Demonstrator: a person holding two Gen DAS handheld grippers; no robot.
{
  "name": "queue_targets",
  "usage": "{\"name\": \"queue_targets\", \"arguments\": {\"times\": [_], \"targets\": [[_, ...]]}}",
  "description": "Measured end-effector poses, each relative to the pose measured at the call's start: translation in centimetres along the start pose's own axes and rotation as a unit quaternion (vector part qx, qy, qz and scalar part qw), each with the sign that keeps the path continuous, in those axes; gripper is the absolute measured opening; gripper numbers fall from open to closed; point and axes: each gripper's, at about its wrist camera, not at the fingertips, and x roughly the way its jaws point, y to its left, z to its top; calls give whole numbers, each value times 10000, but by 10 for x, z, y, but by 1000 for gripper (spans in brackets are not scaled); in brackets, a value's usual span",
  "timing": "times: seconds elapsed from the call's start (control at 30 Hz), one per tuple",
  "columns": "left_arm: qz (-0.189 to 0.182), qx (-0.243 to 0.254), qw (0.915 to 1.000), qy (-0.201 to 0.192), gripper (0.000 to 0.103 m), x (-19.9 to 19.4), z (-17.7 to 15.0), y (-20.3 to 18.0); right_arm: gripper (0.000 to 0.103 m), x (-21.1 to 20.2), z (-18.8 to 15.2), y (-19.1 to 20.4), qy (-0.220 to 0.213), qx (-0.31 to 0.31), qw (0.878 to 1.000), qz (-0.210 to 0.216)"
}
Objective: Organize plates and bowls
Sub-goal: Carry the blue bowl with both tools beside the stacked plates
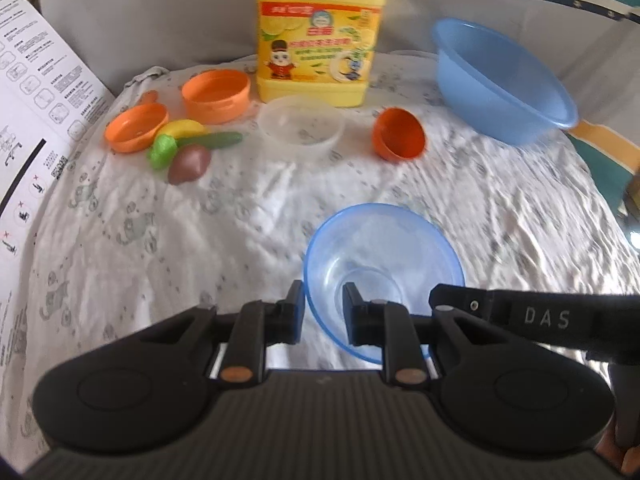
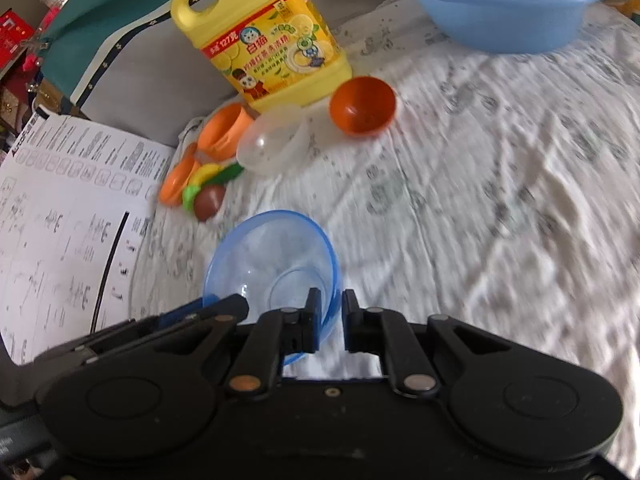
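Observation:
A clear blue bowl [image 1: 384,264] is held between both grippers above the white cloth. My left gripper [image 1: 323,300] straddles its near-left rim, one finger outside and one inside. My right gripper [image 2: 330,304] straddles its right rim; the bowl also shows in the right wrist view [image 2: 272,256]. The right gripper's arm [image 1: 540,316] reaches in from the right. A clear bowl [image 1: 301,126], a small orange bowl [image 1: 398,133], an orange plate [image 1: 136,127] and an orange container [image 1: 216,95] lie farther back. A big blue basin [image 1: 500,80] stands at the back right.
A yellow detergent jug [image 1: 320,36] stands at the back centre. Toy food pieces, including a green cucumber [image 1: 212,141] and a brown piece [image 1: 189,165], lie beside the orange plate. A printed cardboard box [image 1: 36,112] borders the left side.

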Motion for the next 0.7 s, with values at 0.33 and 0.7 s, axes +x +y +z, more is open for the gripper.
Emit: {"name": "queue_targets", "arguments": {"times": [0.33, 0.7], "targets": [[-157, 364, 9992, 33, 20, -38, -43, -25, 11, -44, -42, -12, -25, -129, 9999, -93], [-278, 316, 9986, 330, 22, -44, -80, -27, 12, -59, -69, -17, 174, -245, 9995, -110]]}}
